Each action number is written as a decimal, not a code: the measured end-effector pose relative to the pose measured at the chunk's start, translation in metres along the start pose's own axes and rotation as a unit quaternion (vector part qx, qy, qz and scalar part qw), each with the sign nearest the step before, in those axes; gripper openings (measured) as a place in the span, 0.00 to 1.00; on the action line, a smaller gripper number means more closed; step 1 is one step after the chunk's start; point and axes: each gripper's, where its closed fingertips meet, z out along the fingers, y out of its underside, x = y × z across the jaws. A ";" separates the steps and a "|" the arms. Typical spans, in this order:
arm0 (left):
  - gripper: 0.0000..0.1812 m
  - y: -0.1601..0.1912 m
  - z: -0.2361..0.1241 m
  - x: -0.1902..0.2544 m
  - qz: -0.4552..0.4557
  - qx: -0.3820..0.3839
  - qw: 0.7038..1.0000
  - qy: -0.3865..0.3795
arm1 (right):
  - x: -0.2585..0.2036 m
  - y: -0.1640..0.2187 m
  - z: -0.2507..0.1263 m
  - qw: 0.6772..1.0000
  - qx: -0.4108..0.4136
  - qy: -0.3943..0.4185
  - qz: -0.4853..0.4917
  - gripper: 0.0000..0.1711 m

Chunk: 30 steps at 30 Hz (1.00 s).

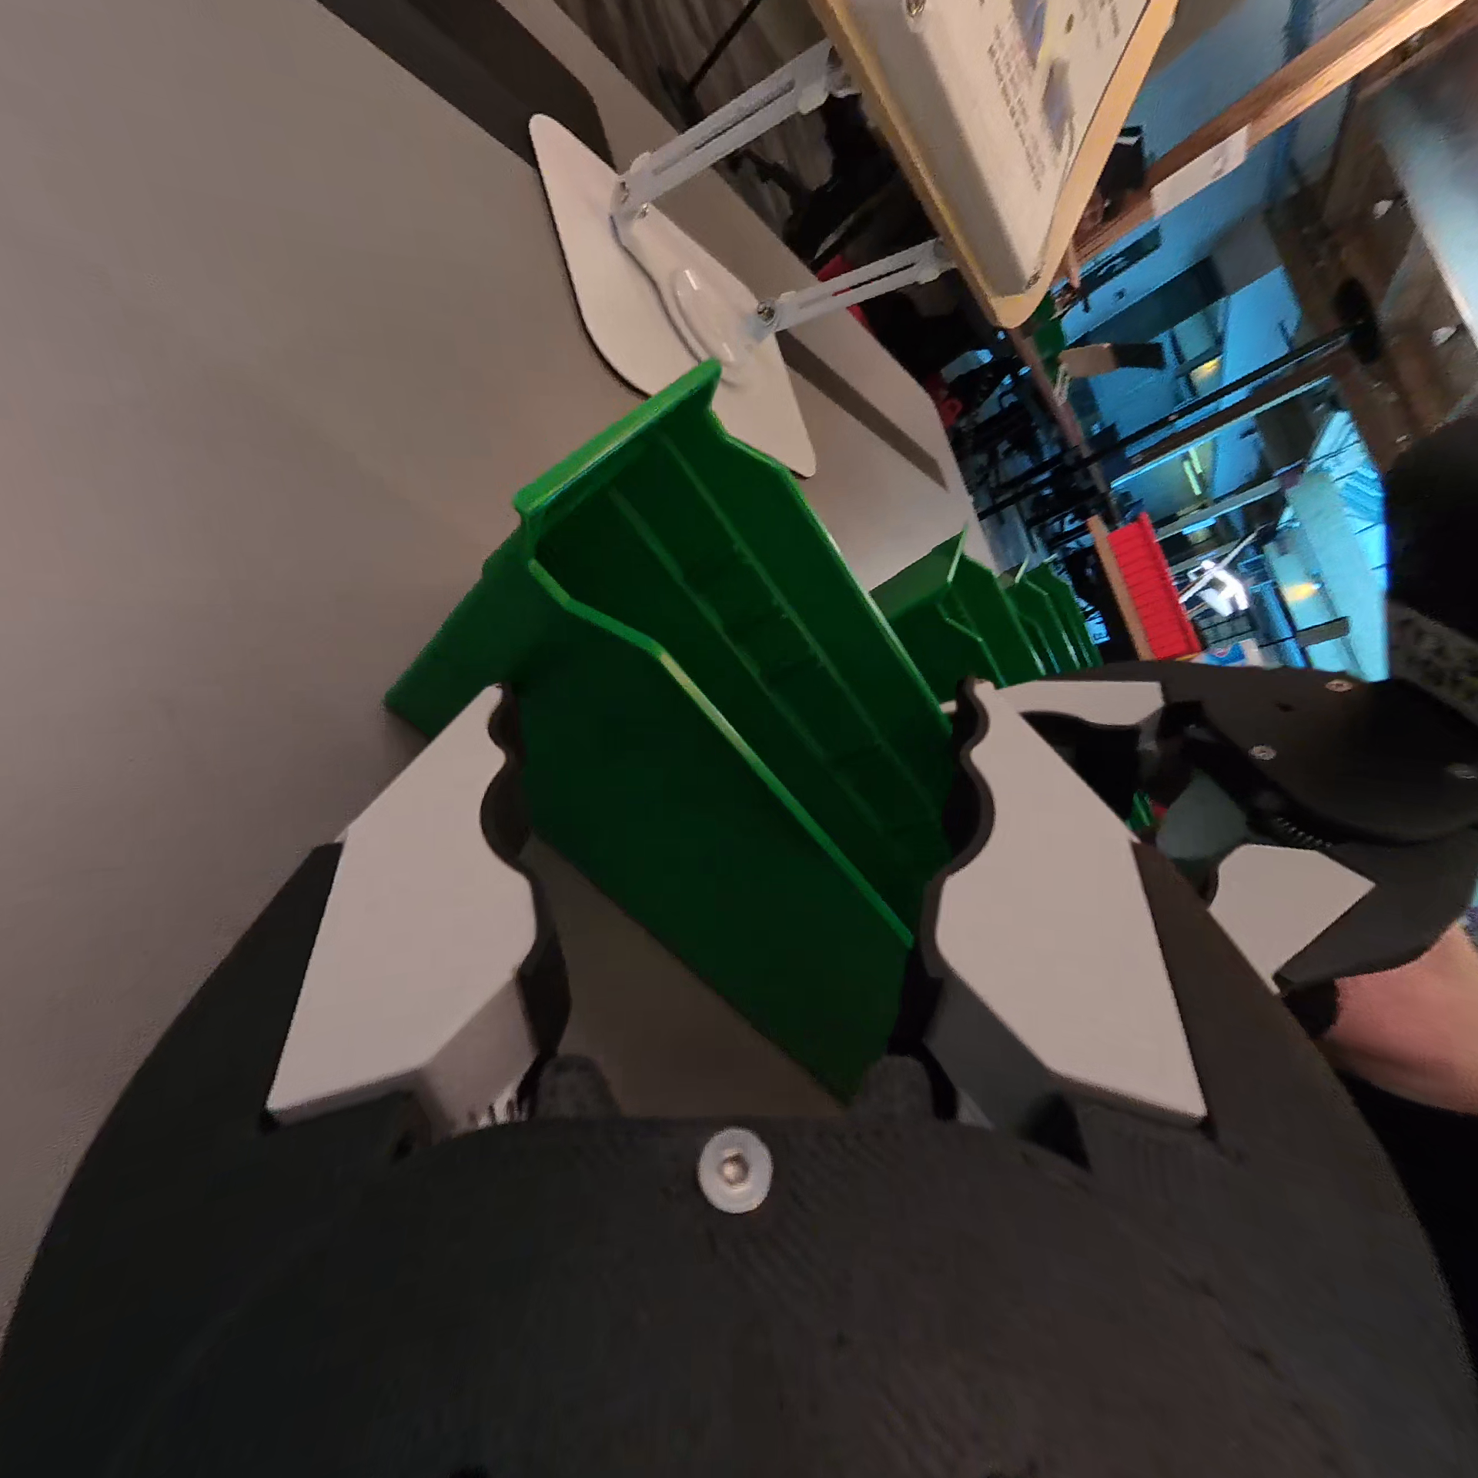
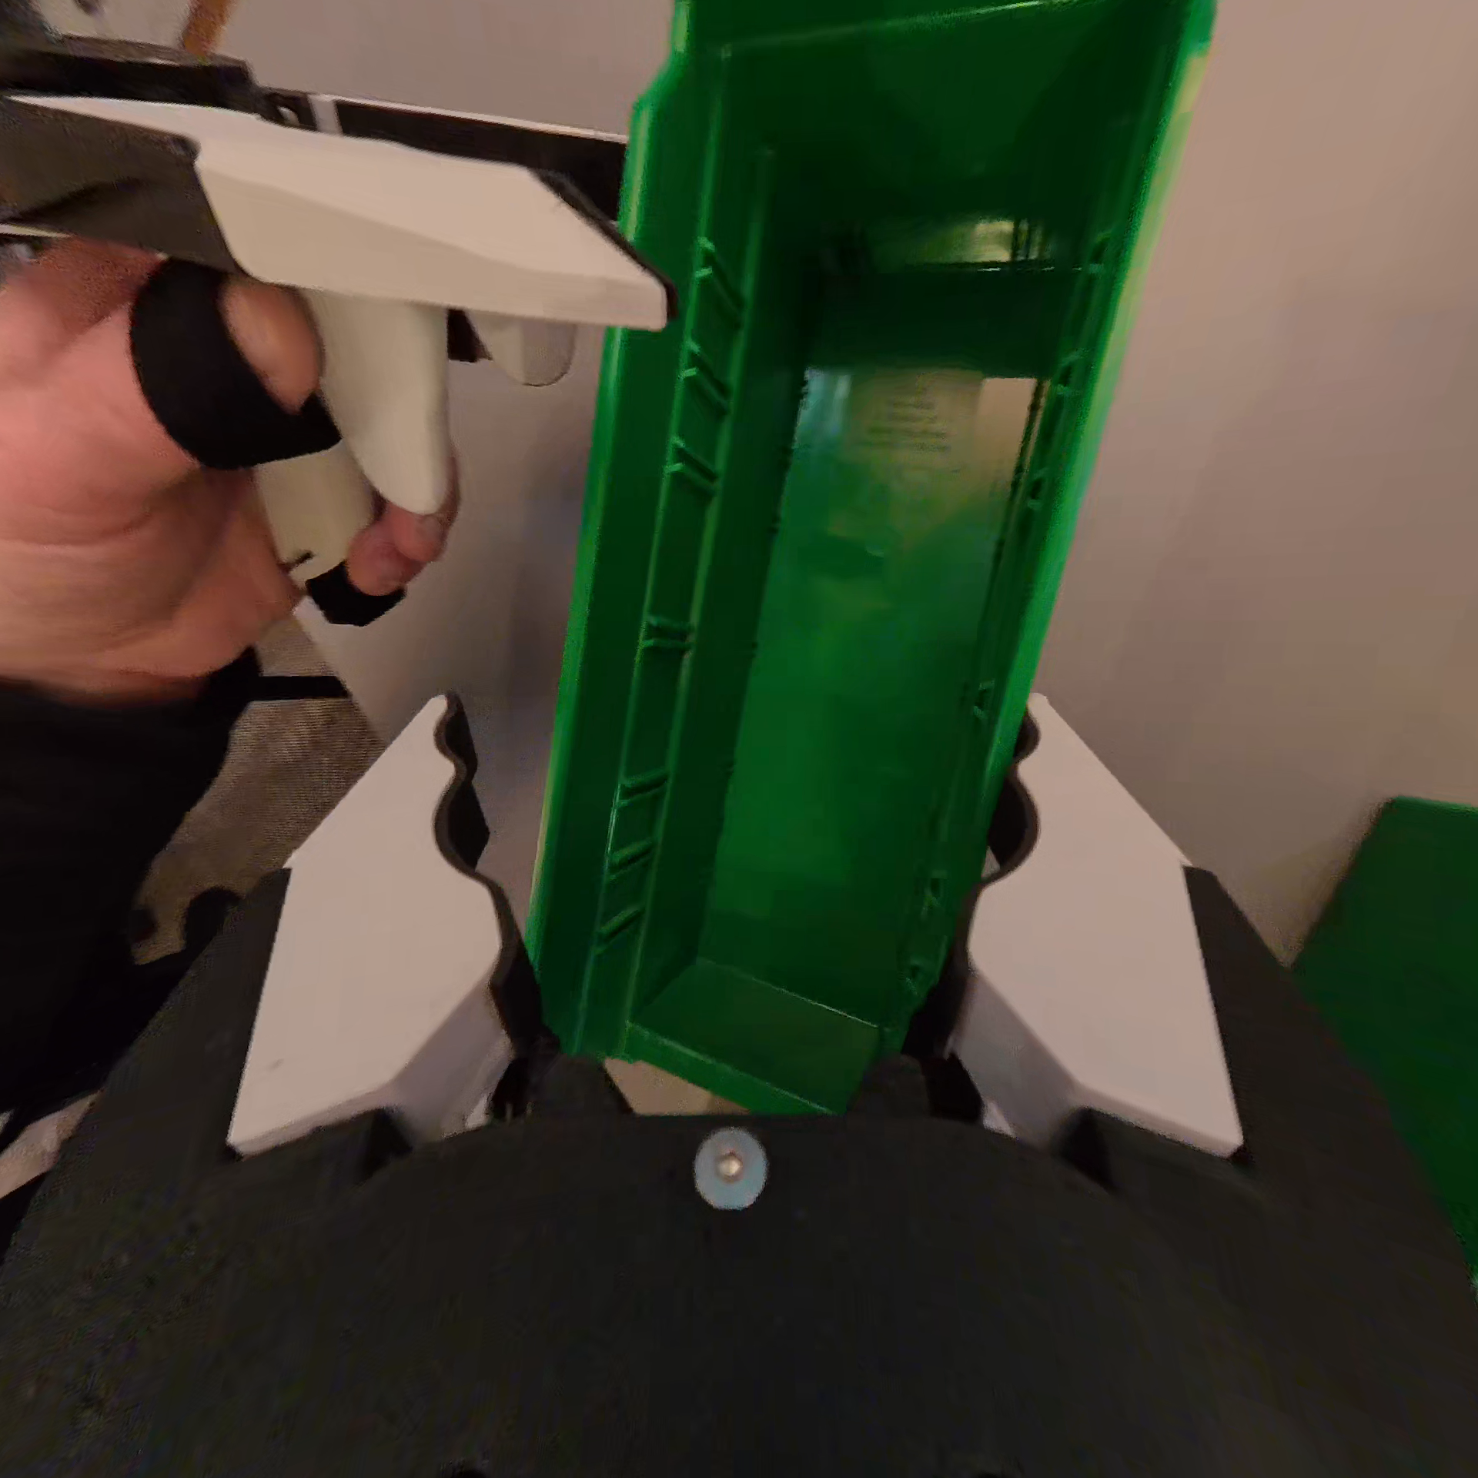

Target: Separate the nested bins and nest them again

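Observation:
In the left wrist view a green bin (image 1: pixel 720 720) lies lengthwise between my left gripper's (image 1: pixel 736 704) two white fingers, its open side and ribbed inner wall facing right. Both fingers press its sides. The right gripper's black body (image 1: pixel 1320 768) shows at the right. In the right wrist view my right gripper (image 2: pixel 740 704) is shut on a green bin (image 2: pixel 840 720) that points away, open top towards the camera. A white finger (image 2: pixel 448 232) of the left gripper touches that bin's left wall near its far end. I cannot tell whether both views show one bin.
The grey table (image 1: pixel 200 480) carries a white stand base (image 1: pixel 640 264) with a tilted board (image 1: pixel 1000 120). More green bins (image 1: pixel 984 616) stand in a row behind, with a red one (image 1: pixel 1144 584) farther off. Another green bin (image 2: pixel 1400 1000) lies at lower right. A person's hand (image 2: pixel 120 480) holds the left gripper.

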 end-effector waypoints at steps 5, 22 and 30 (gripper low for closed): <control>0.56 0.014 0.004 0.011 -0.001 -0.049 0.998 0.027 | -0.017 0.022 -0.009 0.997 -0.001 -0.070 0.014 0.74; 0.47 0.039 0.005 0.030 0.087 -0.122 0.988 0.033 | -0.079 0.056 -0.001 0.971 0.056 -0.227 0.048 0.65; 0.49 0.005 -0.024 0.004 0.096 -0.065 0.993 0.017 | -0.090 0.018 0.024 0.967 0.091 -0.235 0.045 0.63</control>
